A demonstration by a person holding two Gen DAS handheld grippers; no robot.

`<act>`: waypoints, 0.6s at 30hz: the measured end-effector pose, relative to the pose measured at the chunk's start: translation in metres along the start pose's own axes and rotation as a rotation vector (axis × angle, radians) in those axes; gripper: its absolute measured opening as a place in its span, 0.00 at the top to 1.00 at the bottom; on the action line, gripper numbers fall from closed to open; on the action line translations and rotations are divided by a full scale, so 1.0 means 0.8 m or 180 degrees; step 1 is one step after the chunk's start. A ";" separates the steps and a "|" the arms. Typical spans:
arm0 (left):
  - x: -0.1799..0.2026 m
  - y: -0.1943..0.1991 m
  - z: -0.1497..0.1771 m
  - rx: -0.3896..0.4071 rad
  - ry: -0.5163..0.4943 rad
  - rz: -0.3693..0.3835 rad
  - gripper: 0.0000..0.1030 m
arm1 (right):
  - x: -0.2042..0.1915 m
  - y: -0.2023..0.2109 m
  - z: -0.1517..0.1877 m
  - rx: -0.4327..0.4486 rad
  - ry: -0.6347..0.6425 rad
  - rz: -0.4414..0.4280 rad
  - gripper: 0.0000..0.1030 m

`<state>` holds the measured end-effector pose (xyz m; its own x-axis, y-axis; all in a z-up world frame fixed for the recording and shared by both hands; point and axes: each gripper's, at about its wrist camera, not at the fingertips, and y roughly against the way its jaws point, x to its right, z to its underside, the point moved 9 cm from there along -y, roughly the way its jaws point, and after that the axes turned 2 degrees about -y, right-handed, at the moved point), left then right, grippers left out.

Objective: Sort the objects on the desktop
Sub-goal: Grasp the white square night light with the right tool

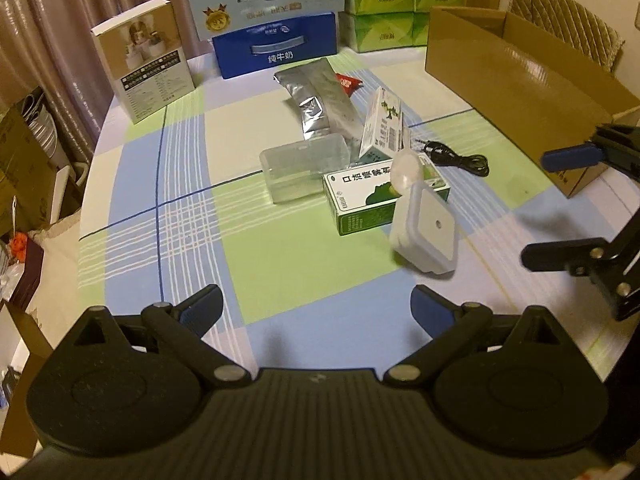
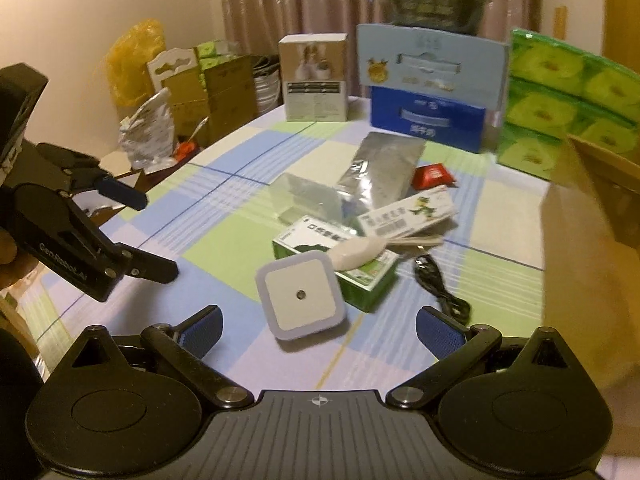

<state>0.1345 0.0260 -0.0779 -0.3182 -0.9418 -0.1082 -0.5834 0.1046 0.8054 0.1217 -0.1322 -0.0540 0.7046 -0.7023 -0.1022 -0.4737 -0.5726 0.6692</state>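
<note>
Both tongs are hovering with fingers spread wide and gripping nothing — the left gripper (image 1: 316,306) and the right gripper (image 2: 318,328) are facing a cluster of items on the checked tablecloth (image 1: 168,216).

Nearest the right gripper, a white square night light (image 2: 300,294) is leaning against a green medicine box (image 2: 340,264), with a white spoon (image 2: 360,250) lying across that box. Behind, a clear plastic case (image 1: 304,164), a silver foil pouch (image 1: 320,96), a tilted white carton (image 1: 382,124) and a red packet (image 1: 347,82) are crowding together — a black cable (image 1: 460,158) is lying just beside them. An open cardboard box (image 1: 516,88) is standing at the table's right side, and milk cartons (image 1: 272,46) and green tissue packs (image 1: 384,4) are lining the far edge. The left gripper is angling in from the left in the right wrist view, well apart from the cluster.
</note>
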 end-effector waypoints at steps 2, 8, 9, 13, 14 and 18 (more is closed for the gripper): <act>-0.002 -0.008 -0.001 0.0000 -0.0056 0.0010 0.05 | -0.003 -0.014 -0.001 -0.0014 0.0041 -0.0038 0.02; -0.006 -0.025 -0.002 0.0030 -0.0158 0.0073 0.05 | -0.007 -0.048 -0.005 -0.0062 0.0231 -0.0087 0.08; -0.007 -0.028 -0.002 0.0029 -0.0159 0.0084 0.05 | -0.007 -0.054 -0.005 -0.0088 0.0247 -0.0099 0.11; -0.009 -0.039 0.001 0.0017 -0.0180 0.0120 0.05 | -0.009 -0.073 -0.004 -0.0175 0.0302 -0.0194 0.16; -0.010 -0.041 0.003 0.0013 -0.0184 0.0125 0.05 | -0.010 -0.078 -0.003 -0.0200 0.0327 -0.0207 0.17; -0.011 -0.050 0.008 0.0006 -0.0186 0.0171 0.05 | -0.013 -0.095 0.001 -0.0268 0.0444 -0.0219 0.21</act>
<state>0.1560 0.0320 -0.1131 -0.3922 -0.9146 -0.0988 -0.5656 0.1551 0.8100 0.1503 -0.0820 -0.1039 0.8031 -0.5937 -0.0507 -0.3800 -0.5758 0.7239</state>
